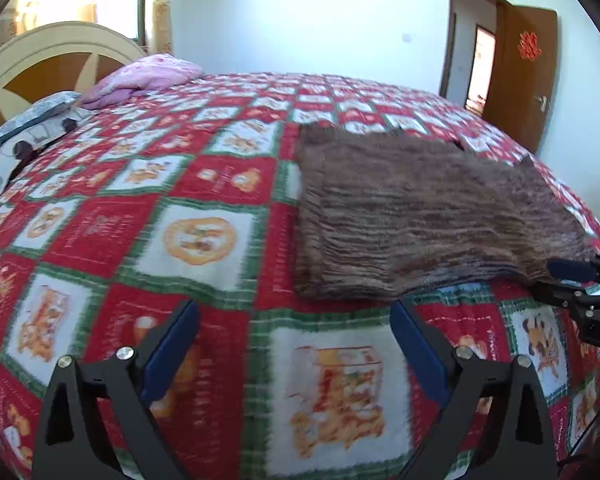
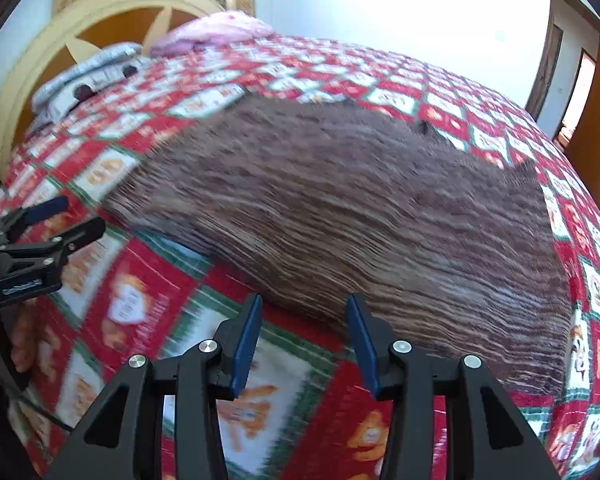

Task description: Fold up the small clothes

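A brown striped knit garment (image 1: 420, 212) (image 2: 340, 208) lies flat on the red, white and green patchwork bedspread (image 1: 204, 240) (image 2: 140, 300). My left gripper (image 1: 294, 308) is open wide over bare bedspread, just short of the garment's near left corner, with nothing between its blue pads. In the right wrist view the left gripper (image 2: 84, 212) shows at the far left, clear of the cloth. My right gripper (image 2: 304, 304) stands open at the garment's near edge, which runs across the gap at its fingertips; the pads do not press on it. The right gripper (image 1: 548, 280) also shows by the garment's near right corner.
A pink blanket (image 1: 148, 76) and grey patterned pillows (image 1: 24, 128) lie by the cream and brown headboard (image 1: 48, 60) at the back left. An open brown door (image 1: 524, 76) stands at the back right. A hand (image 2: 20, 340) holds the left gripper's handle.
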